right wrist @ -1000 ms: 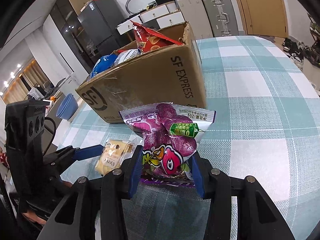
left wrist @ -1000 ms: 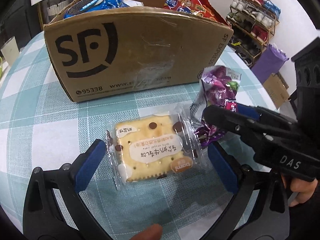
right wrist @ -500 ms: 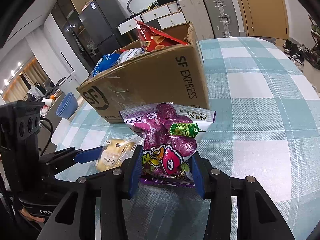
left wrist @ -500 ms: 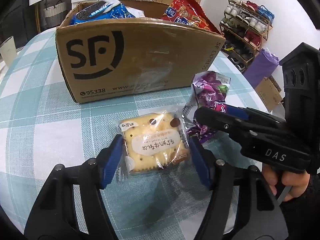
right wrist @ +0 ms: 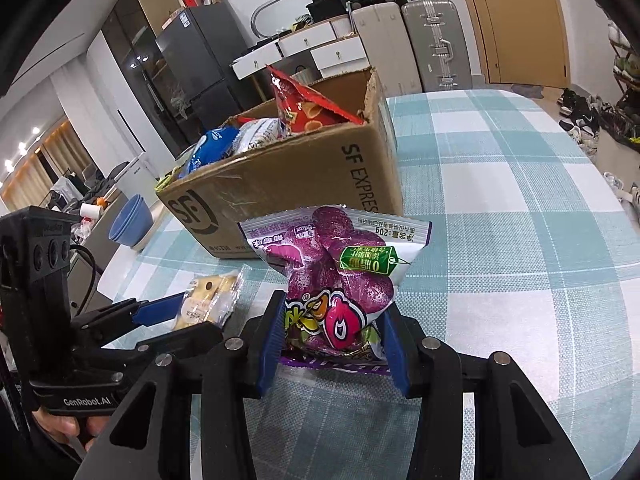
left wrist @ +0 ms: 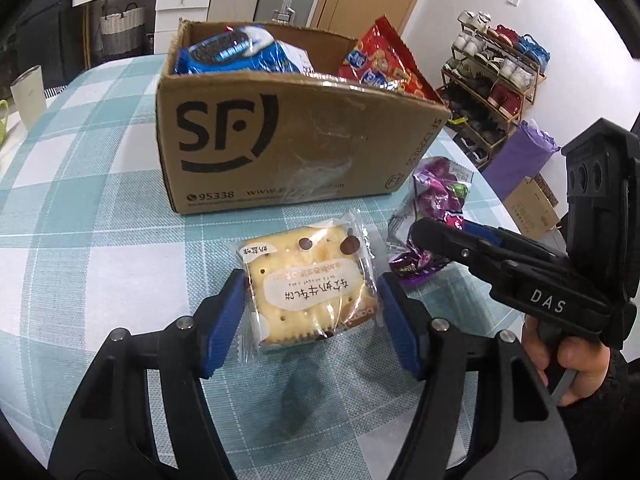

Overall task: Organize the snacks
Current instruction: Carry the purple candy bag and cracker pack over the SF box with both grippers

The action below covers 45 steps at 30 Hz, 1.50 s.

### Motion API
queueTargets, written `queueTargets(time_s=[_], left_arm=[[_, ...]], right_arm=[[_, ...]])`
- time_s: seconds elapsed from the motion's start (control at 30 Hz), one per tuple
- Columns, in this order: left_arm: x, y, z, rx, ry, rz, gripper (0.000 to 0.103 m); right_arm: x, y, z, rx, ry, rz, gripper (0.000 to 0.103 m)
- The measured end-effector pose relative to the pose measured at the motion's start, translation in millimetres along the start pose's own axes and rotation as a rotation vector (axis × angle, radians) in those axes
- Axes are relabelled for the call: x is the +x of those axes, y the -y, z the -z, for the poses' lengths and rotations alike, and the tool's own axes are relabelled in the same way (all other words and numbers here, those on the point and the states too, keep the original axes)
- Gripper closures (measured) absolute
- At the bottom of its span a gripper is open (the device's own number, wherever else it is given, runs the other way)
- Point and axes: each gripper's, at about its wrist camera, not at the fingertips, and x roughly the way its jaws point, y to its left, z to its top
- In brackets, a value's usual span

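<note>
Left gripper (left wrist: pixel 312 312) fingers are closed onto a clear-wrapped cracker packet (left wrist: pixel 310 288), one blue pad against each side edge. The packet is held face-up above the checked teal-and-white surface (left wrist: pixel 80 216), and its shadow falls on the cloth below. In the right wrist view the same packet (right wrist: pixel 210 296) shows edge-on between the left gripper's (right wrist: pixel 180 312) blue pads.

Right gripper (right wrist: pixel 332 340) fingers are closed onto the lower part of a purple snack bag (right wrist: pixel 340 276). The bag stands upright between the pads, top seam uppermost. In the left wrist view the purple bag (left wrist: pixel 436 200) sits just right of the cracker packet, with the right gripper's (left wrist: pixel 424 232) black body crossing in front of it.

Cardboard box (left wrist: pixel 288 148) marked SF stands on the surface beyond both packets, top open. A blue cookie pack (left wrist: pixel 240 54) and a red snack bag (left wrist: pixel 380 64) lie inside it, the red bag projecting above the rim.
</note>
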Motion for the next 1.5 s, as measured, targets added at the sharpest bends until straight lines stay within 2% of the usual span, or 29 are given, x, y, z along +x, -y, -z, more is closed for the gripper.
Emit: queueTargets(time_s=[0.5, 0.87, 1.13, 1.5], left_arm=[[-59.6, -7.9, -12.6, -0.017, 0.099, -0.017, 0.039], [-106.3, -17.3, -35.8, -0.017, 0.177, -0.024, 0.039], [-131.5, -8.7, -59.6, -0.005, 0.223, -0.026, 0.039], [-136.6, 8.4, -98.5, 0.018, 0.259, -0.031, 0.039]], right_arm=[[-31.0, -13.7, -7.2, -0.036, 0.078, -0.005, 0.058], [-52.6, -25.1, -21.8, -0.078, 0.137, -0.007, 0.058], [-62.2, -28.2, -38.7, -0.097, 0.176, -0.012, 0.058], [-64.6, -33.6, -63.9, -0.125, 0.213, -0.01, 0.058]])
